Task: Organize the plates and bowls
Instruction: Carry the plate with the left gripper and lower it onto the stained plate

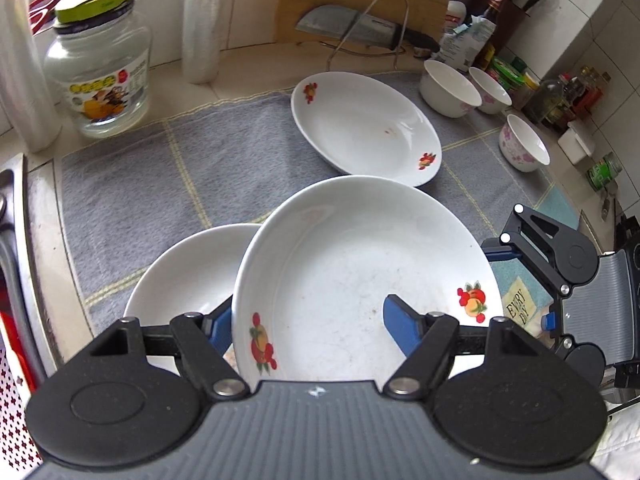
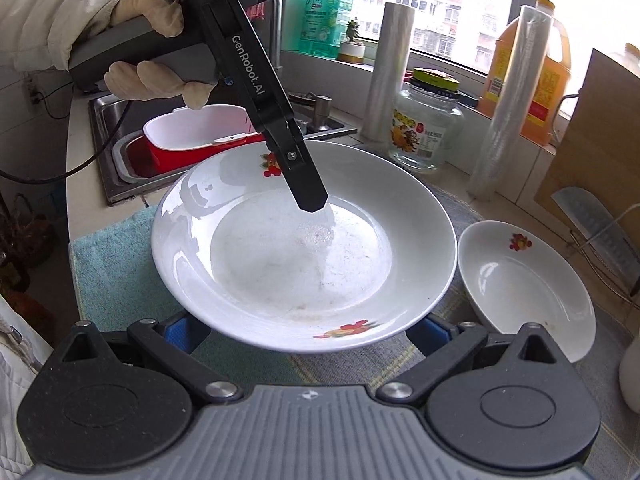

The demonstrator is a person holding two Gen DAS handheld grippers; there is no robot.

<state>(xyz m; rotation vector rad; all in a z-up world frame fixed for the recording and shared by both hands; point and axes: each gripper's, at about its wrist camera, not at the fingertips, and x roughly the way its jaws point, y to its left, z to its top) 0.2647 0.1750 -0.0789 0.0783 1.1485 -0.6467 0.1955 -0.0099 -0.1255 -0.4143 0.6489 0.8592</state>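
Observation:
My left gripper (image 1: 312, 320) is shut on the near rim of a white fruit-patterned plate (image 1: 360, 276), one finger inside it and one under the rim, holding it tilted above a second plate (image 1: 188, 276). A third plate (image 1: 364, 124) lies further back on the grey mat (image 1: 132, 184). Three small bowls (image 1: 448, 88) stand at the back right. In the right wrist view the held plate (image 2: 296, 248) fills the centre with the left gripper's finger (image 2: 304, 184) in it. My right gripper (image 2: 308, 332) is open, its blue pads under the plate's near edge. The third plate (image 2: 524, 288) lies to the right.
A glass jar (image 1: 100, 76), plastic-wrap rolls (image 1: 202, 20), a cleaver on a wire rack (image 1: 352, 28) against a cutting board, and bottles (image 1: 556, 96) line the counter's back. A sink (image 2: 120, 152) with a red-and-white tub (image 2: 200, 136) lies at the left.

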